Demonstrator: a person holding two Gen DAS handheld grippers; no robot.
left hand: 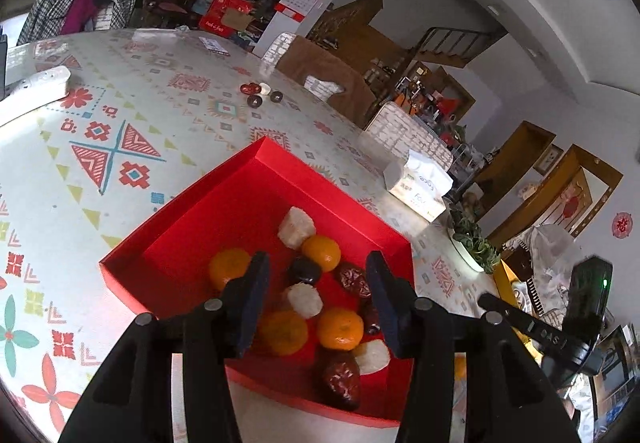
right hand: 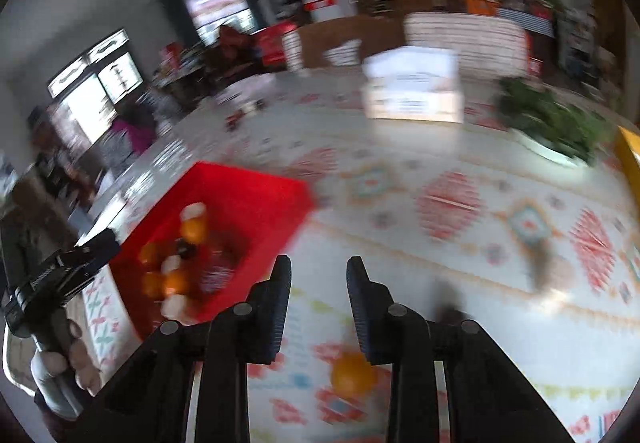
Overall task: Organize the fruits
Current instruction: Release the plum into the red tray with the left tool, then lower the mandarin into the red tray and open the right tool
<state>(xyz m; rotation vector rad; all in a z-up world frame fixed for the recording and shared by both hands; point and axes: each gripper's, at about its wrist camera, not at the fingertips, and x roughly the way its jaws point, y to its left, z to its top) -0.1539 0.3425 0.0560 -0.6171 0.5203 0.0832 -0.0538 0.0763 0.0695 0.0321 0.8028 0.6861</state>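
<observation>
The left gripper [left hand: 318, 285] hangs spread and empty over the red box [left hand: 132, 263] of mandarins [left hand: 341, 328], dates and white pieces. The right gripper [right hand: 319, 283], narrowed yet gripping nothing, hovers above a lone mandarin [right hand: 352, 373] on the patterned bench [right hand: 460, 243]; a tissue box [right hand: 412, 89] stands beyond.

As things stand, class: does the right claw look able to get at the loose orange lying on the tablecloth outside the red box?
Probably yes. The orange lies alone on the tablecloth just below the right claw, nothing between them. But the claw is at its narrowest and would have to open first.
</observation>
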